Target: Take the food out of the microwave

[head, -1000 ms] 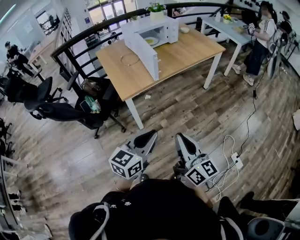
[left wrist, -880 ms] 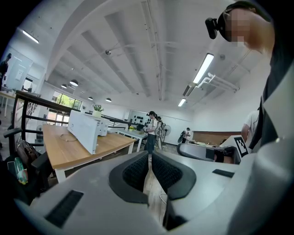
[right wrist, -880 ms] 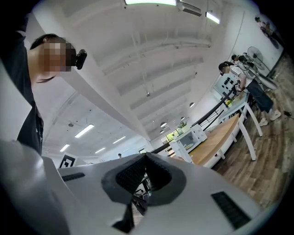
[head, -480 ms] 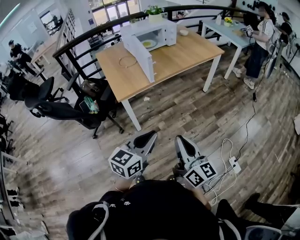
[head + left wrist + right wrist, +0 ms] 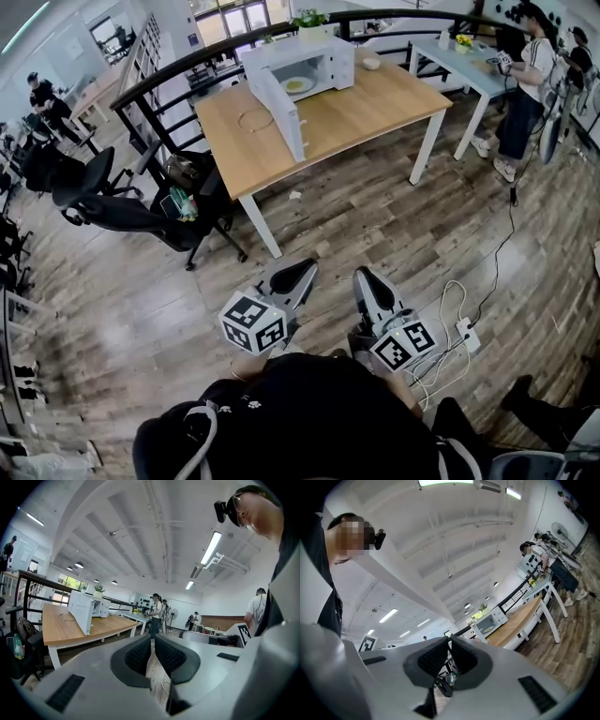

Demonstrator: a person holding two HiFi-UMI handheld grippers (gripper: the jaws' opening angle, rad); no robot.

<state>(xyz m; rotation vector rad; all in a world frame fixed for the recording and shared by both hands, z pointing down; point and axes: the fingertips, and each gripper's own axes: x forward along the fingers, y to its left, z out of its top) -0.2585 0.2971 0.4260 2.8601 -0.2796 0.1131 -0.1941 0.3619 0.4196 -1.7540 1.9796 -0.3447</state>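
A white microwave [image 5: 314, 58] stands at the far end of the wooden table [image 5: 366, 108], its door [image 5: 277, 112] swung wide open toward me. Inside lies a plate of yellow food [image 5: 299, 85]. Both grippers are low, close to my body and far from the table, over the floor. My left gripper [image 5: 298, 274] and right gripper [image 5: 366, 279] are shut with nothing between the pads. In the left gripper view the microwave [image 5: 93, 607] appears far off beyond the gripper [image 5: 153, 639]. The right gripper view shows the gripper [image 5: 450, 641] and the distant microwave [image 5: 490, 620].
A cable ring [image 5: 256, 120] and a small bowl [image 5: 371, 62] lie on the table. A potted plant [image 5: 311, 19] is behind the microwave. Black office chairs [image 5: 122, 211] stand left; a power strip with cords [image 5: 461, 328] lies on the floor right. A person [image 5: 523, 75] stands by a pale table [image 5: 459, 56].
The head view has shifted slightly, so the table sits a little right in the frame. Both grippers stay shut near my body.
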